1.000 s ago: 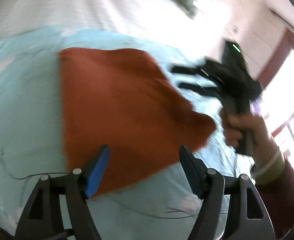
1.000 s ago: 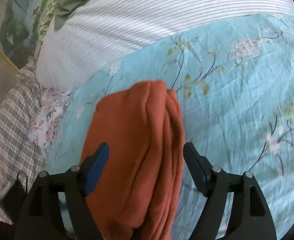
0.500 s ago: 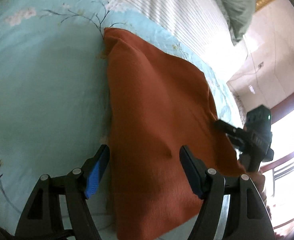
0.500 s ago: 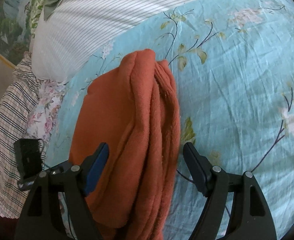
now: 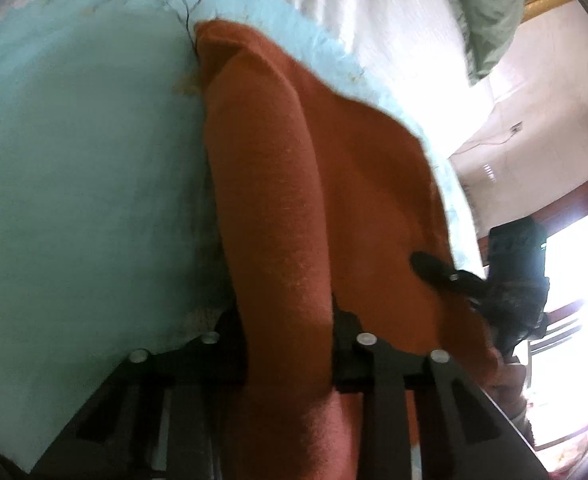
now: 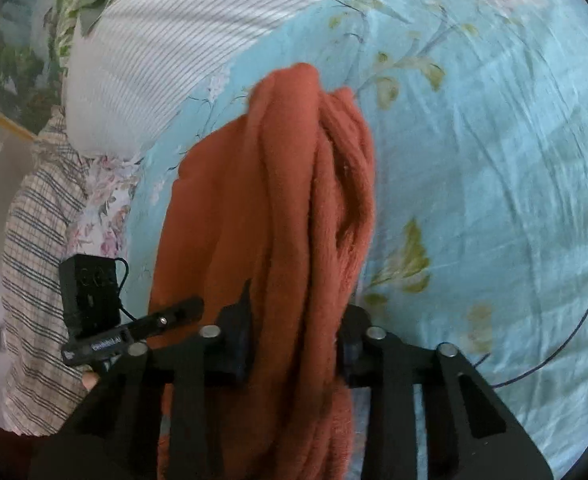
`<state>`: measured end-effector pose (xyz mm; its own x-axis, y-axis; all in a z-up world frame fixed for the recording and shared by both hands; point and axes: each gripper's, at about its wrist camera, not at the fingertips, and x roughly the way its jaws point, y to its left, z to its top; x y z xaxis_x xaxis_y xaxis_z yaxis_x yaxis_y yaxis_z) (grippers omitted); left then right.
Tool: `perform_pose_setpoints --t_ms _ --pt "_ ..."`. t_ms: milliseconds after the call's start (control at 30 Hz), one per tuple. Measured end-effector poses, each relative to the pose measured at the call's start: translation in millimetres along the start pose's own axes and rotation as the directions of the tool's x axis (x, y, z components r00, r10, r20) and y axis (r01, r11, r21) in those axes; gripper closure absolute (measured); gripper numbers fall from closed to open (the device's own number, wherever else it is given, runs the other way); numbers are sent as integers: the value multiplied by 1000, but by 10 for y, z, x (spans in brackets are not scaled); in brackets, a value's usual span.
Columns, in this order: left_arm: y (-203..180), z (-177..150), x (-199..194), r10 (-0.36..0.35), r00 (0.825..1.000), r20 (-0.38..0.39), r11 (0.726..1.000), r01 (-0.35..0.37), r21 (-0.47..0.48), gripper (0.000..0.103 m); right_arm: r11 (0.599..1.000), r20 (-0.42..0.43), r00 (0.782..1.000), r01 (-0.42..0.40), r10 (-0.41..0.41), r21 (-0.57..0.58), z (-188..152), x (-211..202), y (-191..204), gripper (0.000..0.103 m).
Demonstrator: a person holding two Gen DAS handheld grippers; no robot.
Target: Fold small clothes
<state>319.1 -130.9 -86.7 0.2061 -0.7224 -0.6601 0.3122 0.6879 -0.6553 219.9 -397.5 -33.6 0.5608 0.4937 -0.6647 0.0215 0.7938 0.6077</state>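
A rust-orange garment lies folded on a light blue floral bedsheet. My left gripper is shut on the garment's near left fold, with cloth bunched between the jaws. My right gripper is shut on the garment's stacked layered edge. The right gripper also shows in the left wrist view at the garment's right edge. The left gripper shows in the right wrist view at the garment's left side.
A white striped pillow lies beyond the garment. A plaid cloth and a floral cloth lie at the left. A green cloth lies at the bed's far end. A bright window is at right.
Both grippers went from open to shut on the garment's near edge. Both moved forward and down onto the cloth, which now bunches up between the jaws.
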Motion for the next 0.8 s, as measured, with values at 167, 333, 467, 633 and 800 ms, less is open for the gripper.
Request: perform_pose_setpoints --t_ms 167,333,467,633,800 --pt "-88 -181 -609 21 998 58 999 -24 43 77 995 27 996 -87 88 -40 -115 -15 410 75" --pt "180 -426 -1381 77 991 110 997 -80 17 77 973 -20 977 -214 213 -82 -308 359 896 75" --pt "501 -635 -1877 126 983 134 992 -123 -33 77 952 -85 955 -292 285 -88 -454 758 1210 75" --pt "925 -900 -1928 229 967 109 969 -216 -118 74 953 -179 946 -289 270 -88 -647 1222 1420 75" --pt "1000 -971 -1857 265 957 121 960 -251 -123 56 973 -176 967 -203 182 -112 -744 1279 1463 67"
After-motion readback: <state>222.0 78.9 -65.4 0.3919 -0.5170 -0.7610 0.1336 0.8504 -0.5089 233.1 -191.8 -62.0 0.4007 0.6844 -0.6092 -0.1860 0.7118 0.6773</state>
